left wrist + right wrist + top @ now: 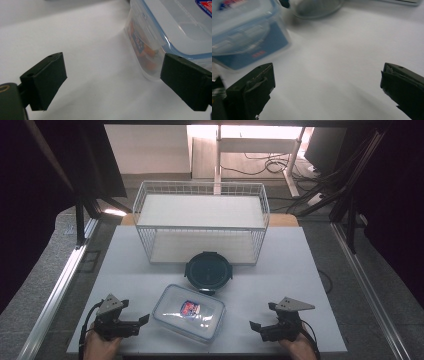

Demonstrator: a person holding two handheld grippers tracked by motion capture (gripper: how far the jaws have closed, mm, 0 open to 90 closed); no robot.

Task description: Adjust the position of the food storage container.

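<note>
table: white top point(310, 285), carries everything.
container: clear rectangular box with clip-on lid point(188, 312), near the front edge, about mid-width, turned at an angle to that edge. Red/blue label on lid. Orange and blue contents show through the side wall in left gripper view point(160, 32).
round container: dark lid with side clips point(208, 271), just behind the clear box toward the far edge, close to it; touching or not, cannot tell.
wire basket: white, two levels point(201, 220), at the far edge, centred, right behind the round container.
left gripper: point(141, 322) front-left corner area, held in a hand point(102, 347), pointing toward the box. Jaws spread wide, nothing between them. In its own view point(113, 82) the box corner sits just beyond the right-hand jaw, outside the gap.
right gripper: point(255, 326) front-right area, hand point(300, 347) behind it. Jaws spread wide, bare table between them point(327, 87). Box lies off past the left-hand jaw point(247, 32), apart from it; that view is blurred.
</note>
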